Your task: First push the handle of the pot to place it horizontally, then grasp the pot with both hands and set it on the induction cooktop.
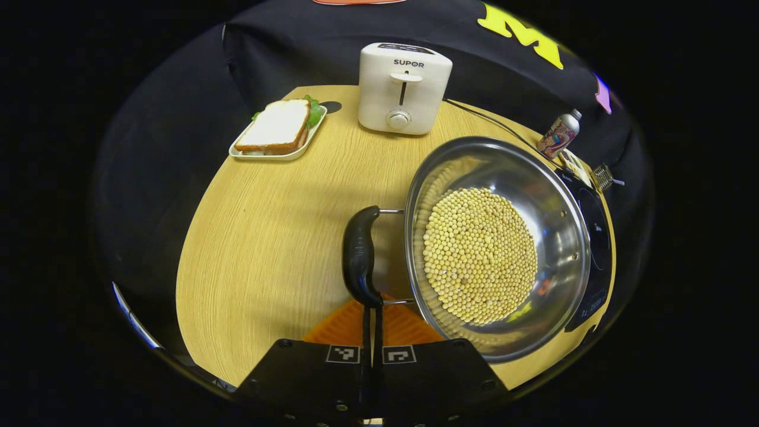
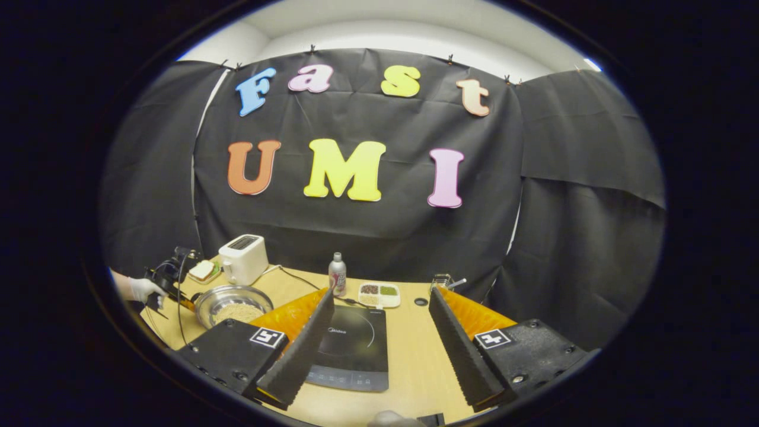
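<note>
Left gripper view, left to right: a white tray with a sandwich sits at the far left of the wooden table; a white toaster stands beside it toward the middle. Nearer, the left gripper has its fingers pressed together with no gap to see, their tips right at the lower end of the pot's black handle (contact likely, but they pinch nothing). The handle stands across the view on two metal rods. The steel pot, holding pale beans, rests on the table, its right side against or over the black induction cooktop; cannot tell which. A small bottle stands at far right. Right gripper view: a gloved hand at left, the pot left of the cooktop, and the right gripper, fingers spread wide, hanging above the cooktop with nothing between them.
</note>
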`<move>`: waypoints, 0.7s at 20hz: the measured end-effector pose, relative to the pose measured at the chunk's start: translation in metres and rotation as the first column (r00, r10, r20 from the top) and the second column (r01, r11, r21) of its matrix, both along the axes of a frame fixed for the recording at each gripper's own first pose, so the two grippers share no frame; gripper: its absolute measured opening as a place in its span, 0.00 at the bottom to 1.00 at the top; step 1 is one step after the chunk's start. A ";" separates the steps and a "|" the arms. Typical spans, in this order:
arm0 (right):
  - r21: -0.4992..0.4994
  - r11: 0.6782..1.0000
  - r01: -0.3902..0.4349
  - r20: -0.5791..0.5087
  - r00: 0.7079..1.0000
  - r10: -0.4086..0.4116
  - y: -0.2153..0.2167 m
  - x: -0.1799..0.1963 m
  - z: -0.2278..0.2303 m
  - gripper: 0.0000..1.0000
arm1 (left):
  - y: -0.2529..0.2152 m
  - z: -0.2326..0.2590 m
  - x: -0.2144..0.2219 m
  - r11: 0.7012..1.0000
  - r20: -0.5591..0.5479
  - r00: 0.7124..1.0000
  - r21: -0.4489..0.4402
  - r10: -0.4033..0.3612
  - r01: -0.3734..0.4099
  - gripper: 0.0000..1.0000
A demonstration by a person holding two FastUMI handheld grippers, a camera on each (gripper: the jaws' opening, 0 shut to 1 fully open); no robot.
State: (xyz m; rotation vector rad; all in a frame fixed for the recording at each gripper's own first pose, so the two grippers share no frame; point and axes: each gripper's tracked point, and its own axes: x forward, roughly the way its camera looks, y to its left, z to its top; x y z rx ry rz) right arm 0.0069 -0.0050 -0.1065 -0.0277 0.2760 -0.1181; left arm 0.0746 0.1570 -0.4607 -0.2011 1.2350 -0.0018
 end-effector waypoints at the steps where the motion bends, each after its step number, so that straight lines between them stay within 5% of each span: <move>1: 0.001 1.000 0.000 -0.003 1.000 0.000 0.002 -0.001 -0.001 1.00 | 0.000 0.000 0.004 1.000 0.001 1.000 -0.002 -0.001 0.001 0.00; 14: 0.011 0.999 -0.042 -0.034 0.999 0.042 0.026 0.007 -0.014 1.00 | 0.002 0.001 0.013 1.000 -0.014 1.000 -0.001 -0.005 0.005 0.00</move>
